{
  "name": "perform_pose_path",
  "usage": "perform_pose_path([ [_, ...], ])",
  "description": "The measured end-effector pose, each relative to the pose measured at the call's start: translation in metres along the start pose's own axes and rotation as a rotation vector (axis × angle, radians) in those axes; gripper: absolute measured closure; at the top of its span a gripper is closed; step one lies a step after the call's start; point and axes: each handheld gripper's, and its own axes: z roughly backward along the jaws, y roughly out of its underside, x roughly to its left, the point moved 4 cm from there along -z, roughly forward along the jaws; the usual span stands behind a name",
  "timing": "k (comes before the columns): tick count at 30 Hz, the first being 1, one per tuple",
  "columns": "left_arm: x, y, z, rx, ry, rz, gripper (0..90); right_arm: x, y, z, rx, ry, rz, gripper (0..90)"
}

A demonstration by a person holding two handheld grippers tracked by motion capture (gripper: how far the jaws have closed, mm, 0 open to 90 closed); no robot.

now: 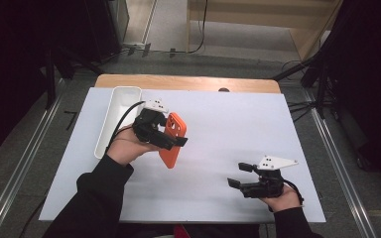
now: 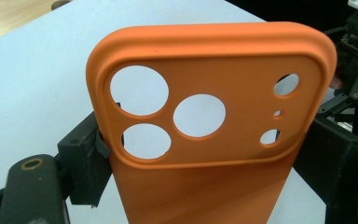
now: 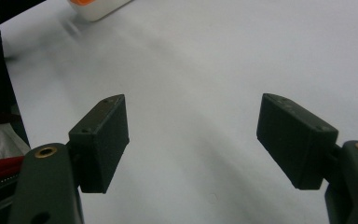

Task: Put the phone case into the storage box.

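An orange phone case point(image 1: 172, 140) is held above the white table surface point(image 1: 218, 129) by the left gripper point(image 1: 171, 139), whose jaws are clamped on the case's two long edges. In the left gripper view the case point(image 2: 205, 186) rises between the two black jaws, one pressing each side, below the raised camera panel. The panel carries three large round cut-outs and three smaller openings, through which the pale table shows. No brand mark, label or lettering can be read on the case, on either gripper or on the table.

In the high view the case stands tilted, its camera end pointing away from the person, just beside a long white tray point(image 1: 110, 130) that lies along the left part of the table. The person's left hand point(image 1: 126, 146) grasps the gripper from below.

The right gripper point(image 1: 238, 174) is held low over the near right part of the table, well apart from the case. Its jaws stand wide apart with nothing between them; in the right gripper view point(image 3: 192, 144) bare white table lies between the pads.
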Motion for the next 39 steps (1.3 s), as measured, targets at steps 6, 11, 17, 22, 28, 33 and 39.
perform_pose_path([
  [6, 0.003, -0.001, 0.01, 0.005, 0.008, 0.007, 15.7, 0.001, 0.0, -0.001, 0.008, -0.001, 0.006, 23.7],
  [11, 0.004, -0.002, 0.02, 0.009, 0.005, 0.0, 15.7, 0.002, 0.0, -0.001, 0.011, -0.001, 0.01, 23.7],
  [17, 0.007, -0.003, 0.034, -0.002, -0.005, 0.002, 15.6, 0.001, -0.001, 0.0, 0.003, 0.007, 0.007, 23.7],
  [22, 0.011, -0.003, 0.043, -0.011, -0.022, 0.012, 15.6, 0.003, -0.001, -0.001, 0.008, -0.002, 0.014, 23.7],
  [28, 0.014, -0.003, 0.051, -0.016, -0.026, 0.022, 15.6, 0.003, -0.001, -0.001, 0.009, -0.003, 0.014, 23.7],
  [33, 0.014, -0.004, 0.059, -0.015, -0.036, 0.015, 15.6, 0.004, -0.001, -0.001, 0.001, 0.0, 0.011, 23.7],
  [39, 0.015, -0.004, 0.07, -0.027, -0.047, 0.017, 15.7, 0.005, -0.002, -0.002, 0.006, -0.004, 0.02, 23.7],
])
